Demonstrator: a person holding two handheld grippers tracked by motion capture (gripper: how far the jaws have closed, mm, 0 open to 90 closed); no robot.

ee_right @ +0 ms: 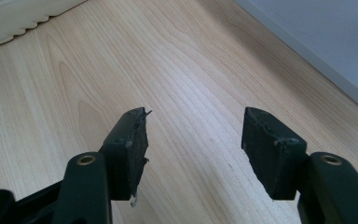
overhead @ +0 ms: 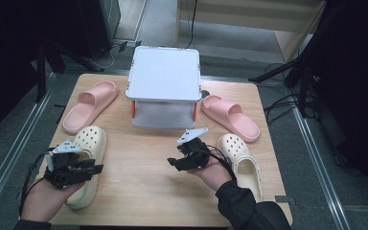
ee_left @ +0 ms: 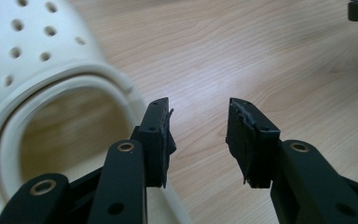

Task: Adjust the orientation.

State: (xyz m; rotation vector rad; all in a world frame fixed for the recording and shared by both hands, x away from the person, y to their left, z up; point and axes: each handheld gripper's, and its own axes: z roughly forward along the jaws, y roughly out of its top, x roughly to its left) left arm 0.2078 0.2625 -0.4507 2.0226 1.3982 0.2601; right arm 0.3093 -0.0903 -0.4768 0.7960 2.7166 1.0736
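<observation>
You work at a light wooden desk (overhead: 143, 158) that stands on a grey floor (overhead: 9, 139), with dark equipment at both sides. At the far middle of the desk stands a white storage box (overhead: 164, 86) with a lid. A pink slide sandal (overhead: 90, 105) lies to its left and another pink slide sandal (overhead: 230, 117) to its right. Nearer to you, a cream clog with holes (overhead: 88, 158) lies at the left and a second cream clog (overhead: 242, 163) at the right.

Your left tool (overhead: 95, 168) hovers just beside the left clog's opening (ee_left: 51, 135); its jaws stand moderately apart with nothing between them, only bare wood. Your right tool (overhead: 173, 162) is over the middle of the desk, near the box, jaws wide and empty.
</observation>
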